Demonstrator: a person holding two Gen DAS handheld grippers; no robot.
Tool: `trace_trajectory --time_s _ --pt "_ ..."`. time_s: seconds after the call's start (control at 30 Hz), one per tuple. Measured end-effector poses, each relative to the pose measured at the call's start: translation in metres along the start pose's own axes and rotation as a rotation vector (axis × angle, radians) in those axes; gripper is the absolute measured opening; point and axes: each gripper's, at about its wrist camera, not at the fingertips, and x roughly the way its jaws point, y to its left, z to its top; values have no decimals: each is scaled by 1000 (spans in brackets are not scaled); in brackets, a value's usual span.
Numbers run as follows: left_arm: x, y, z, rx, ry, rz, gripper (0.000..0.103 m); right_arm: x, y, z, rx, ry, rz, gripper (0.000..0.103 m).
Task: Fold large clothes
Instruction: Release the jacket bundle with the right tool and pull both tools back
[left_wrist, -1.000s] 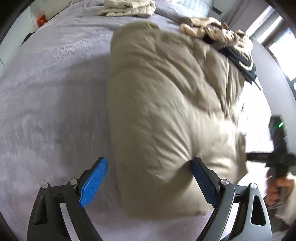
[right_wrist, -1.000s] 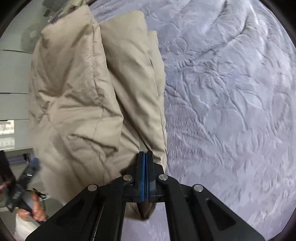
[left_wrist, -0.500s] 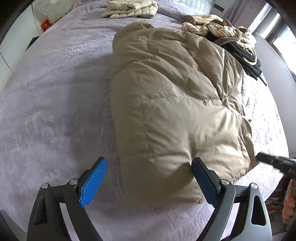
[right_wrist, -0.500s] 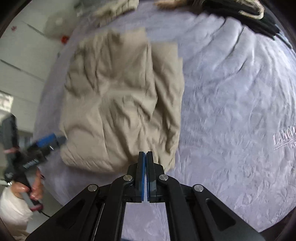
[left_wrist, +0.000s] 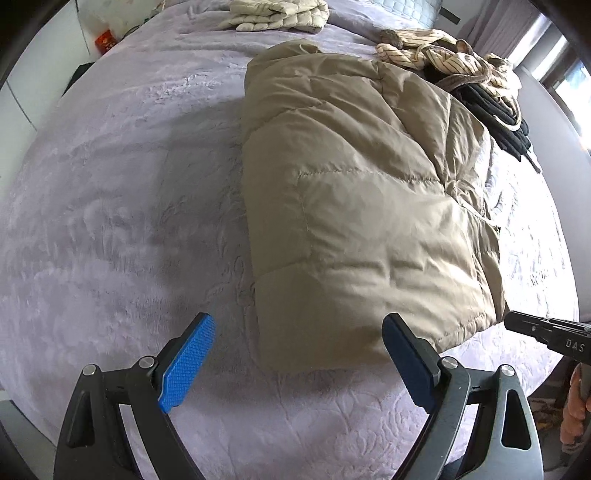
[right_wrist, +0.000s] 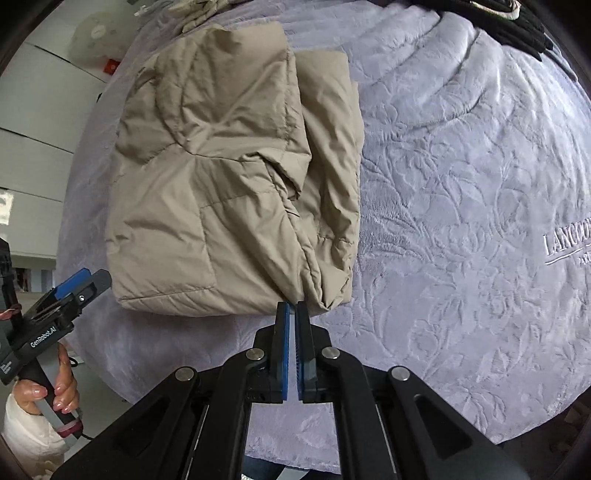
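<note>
We hover over a folded jacket (left_wrist: 362, 206) near the bed's (left_wrist: 110, 184) front edge | left gripper (left_wrist: 299, 365) wide, empty | right gripper (right_wrist: 291, 345) nearly closed, empty | puffy, light, slippery: we judge grip at hem corners.

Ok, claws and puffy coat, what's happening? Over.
Left claw open, empty, above the bed. Right claw nearly shut, holding nothing. Puffy beige quilted coat lies folded on the lilac embossed bedspread. Nothing in the way.
</note>
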Motion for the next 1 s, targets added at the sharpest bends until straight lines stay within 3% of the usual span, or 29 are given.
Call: trace_trajectory --time_s 0.27,0.57,0.6,0.83,0.9,0.93,0.97,1.0 --pt "-13 1 -9 8 -1 4 93 2 23 -3 3 -10 -10 3" --pt "-31 -3 -15 35 -14 15 93 -32 45 -17 9 -32 -4 4" --pt "-35 -5 -16 42 -21 15 93 -41 34 -11 6 -34 -1 4" --pt "-61 -14 -16 42 -67 21 93 -58 46 -5 -24 -72 -24 4" --pt "-65 -16 -16 31 -62 37 93 -57 46 1 -33 -90 -34 14" --pt "-68 -16 -15 21 -71 45 93 -61 48 1 -38 -102 -38 37" --pt "-71 -17 -15 16 -78 47 93 -65 50 1 -43 -114 -42 67" --pt "-75 -18 -15 10 -90 54 93 -70 53 1 -51 -136 -45 77"
